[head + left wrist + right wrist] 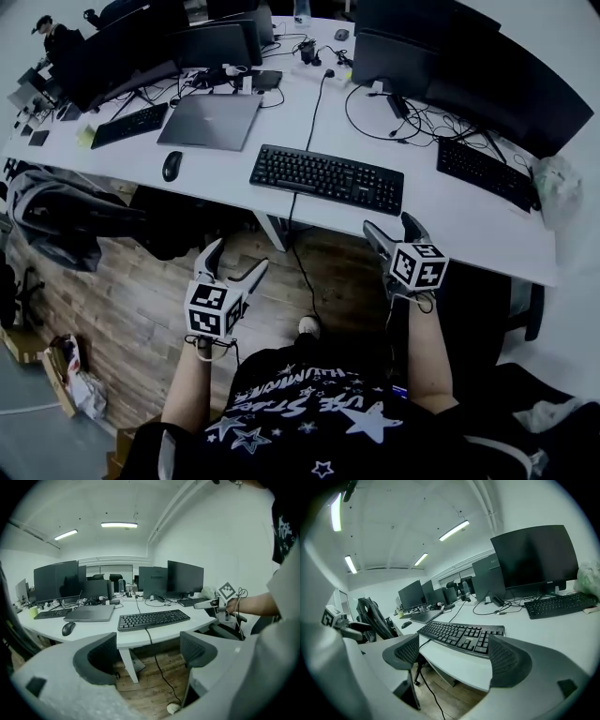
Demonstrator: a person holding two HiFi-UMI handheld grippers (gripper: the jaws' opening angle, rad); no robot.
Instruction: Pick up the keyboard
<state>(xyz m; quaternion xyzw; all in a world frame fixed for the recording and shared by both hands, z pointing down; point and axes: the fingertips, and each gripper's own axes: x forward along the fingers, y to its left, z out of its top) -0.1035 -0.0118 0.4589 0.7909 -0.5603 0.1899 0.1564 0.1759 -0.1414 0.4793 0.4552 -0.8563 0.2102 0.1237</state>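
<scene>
1. Keyboard (326, 178): black, lying flat on the white desk (450, 220), close to its near edge.
2. Left gripper (236, 258): fingers spread, nothing between them; held off the desk's near edge, left of the keyboard.
3. Right gripper (389, 225): fingers spread, empty; at the desk's near edge, just short of the keyboard's right end.
4. Mouse (172, 166), closed laptop (210, 120): left of the keyboard.

The desk (450, 220) is showing a smooth, matt white top. The keyboard (326, 178) is looking like matt black plastic. The laptop (210, 120) is giving off a dull grey metallic sheen, and the mouse (172, 166) is shining glossy black. The floor (122, 300) is showing brown wood planks with grain. The left tool (237, 258) and right tool (390, 223) are wearing pale matt plastic shells with dark, finely textured pads (103, 656).
</scene>
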